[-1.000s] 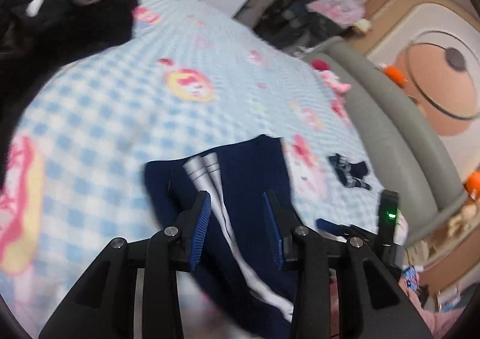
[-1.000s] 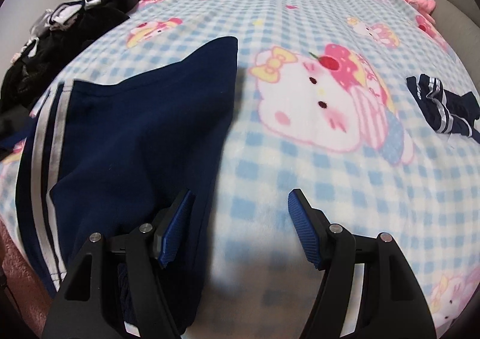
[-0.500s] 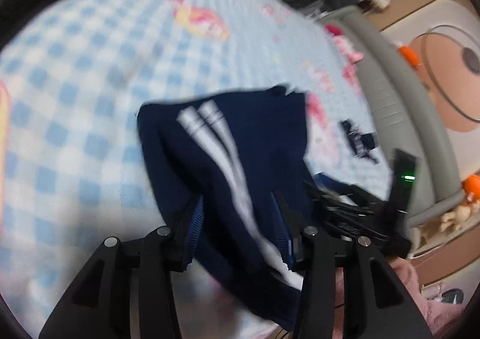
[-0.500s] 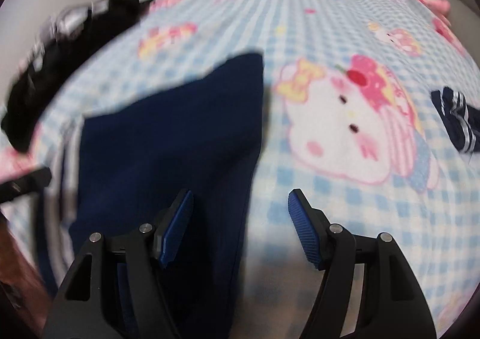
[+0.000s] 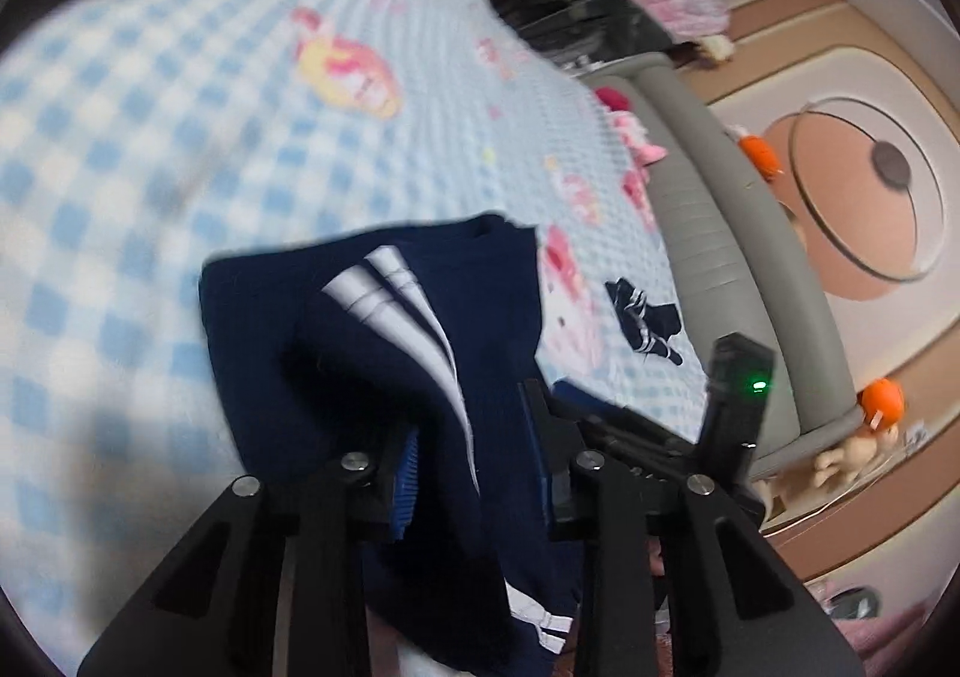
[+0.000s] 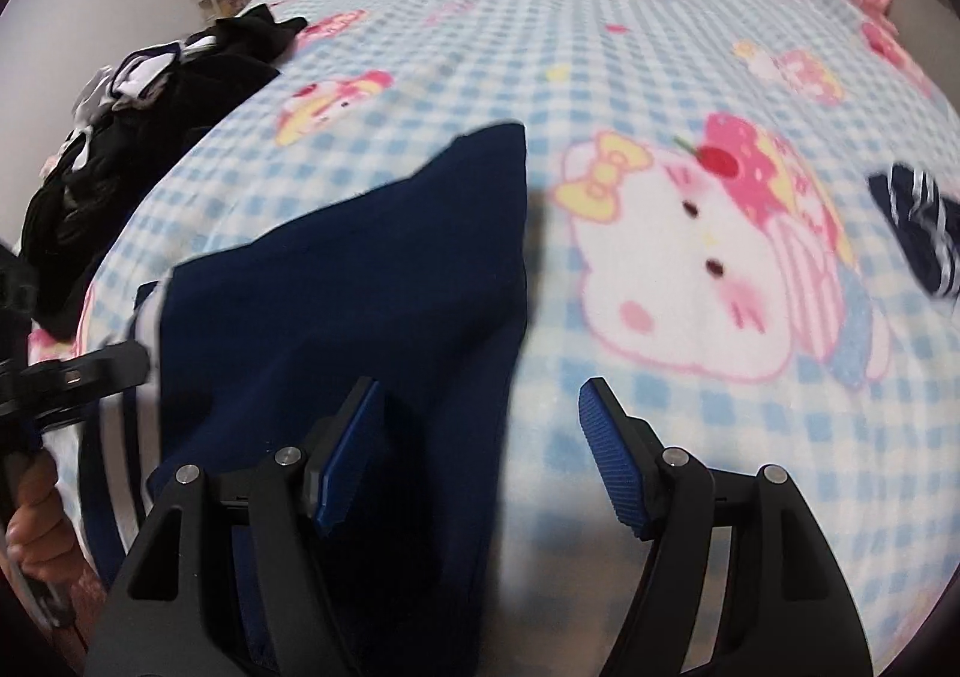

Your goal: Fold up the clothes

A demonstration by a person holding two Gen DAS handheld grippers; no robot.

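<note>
Navy shorts (image 5: pixel 384 353) with white side stripes (image 5: pixel 414 317) lie on a bed under a blue-and-white checked cartoon blanket (image 5: pixel 150 149), their near end draped toward the bed's edge. The left gripper (image 5: pixel 474 455) has its jaws spread around a bunched fold of the navy cloth, which passes between the blue pads; whether they pinch it cannot be told. The right gripper (image 6: pixel 474 455) hovers with jaws released, its left pad over the shorts' edge (image 6: pixel 360 305), its right over bare blanket (image 6: pixel 660 47). A small navy garment (image 6: pixel 918 239) lies well apart; a dark clothes pile (image 6: pixel 120 137) sits at the far left.
</note>
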